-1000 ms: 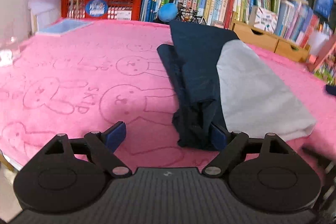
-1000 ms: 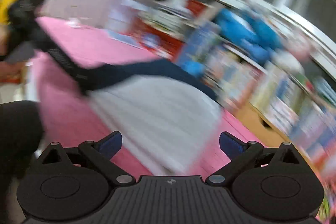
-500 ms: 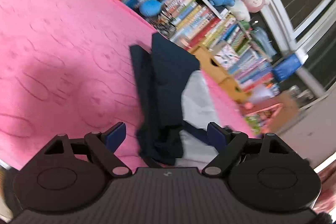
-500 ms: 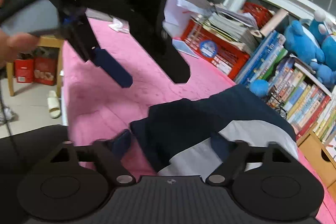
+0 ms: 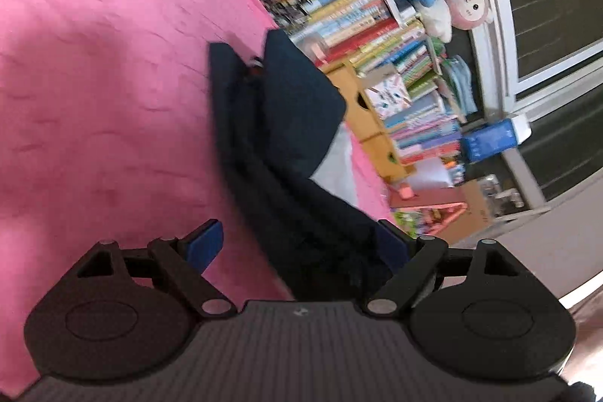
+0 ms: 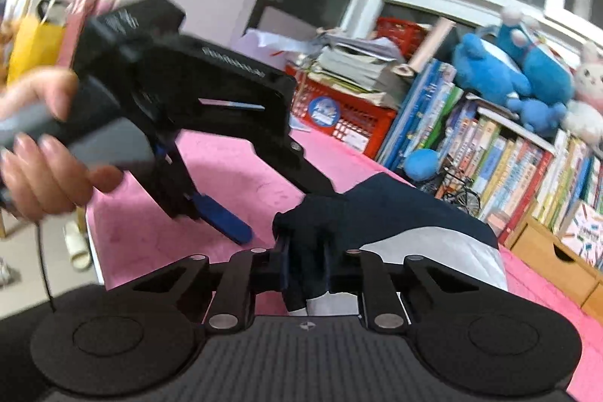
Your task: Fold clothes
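The right wrist view alone shows the person's hand (image 6: 41, 153) gripping the left gripper (image 6: 264, 213) from outside; the left wrist view alone shows the far, folded end of the garment (image 5: 297, 108) and a window frame (image 5: 501, 36).

Count: one navy-and-grey garment, two grippers, one pink blanket (image 5: 94, 81), three plush toys (image 6: 527, 78) above the books.

The right gripper (image 6: 305, 270) has just been closing; its jaws now pinch a navy fold of the garment, and the rest of the cloth extends forward and right of them.

The left gripper's jaws stand spread. The garment's near end lies between them, against the right finger; the left pad (image 5: 205, 245) hangs over bare blanket, apart from the cloth.
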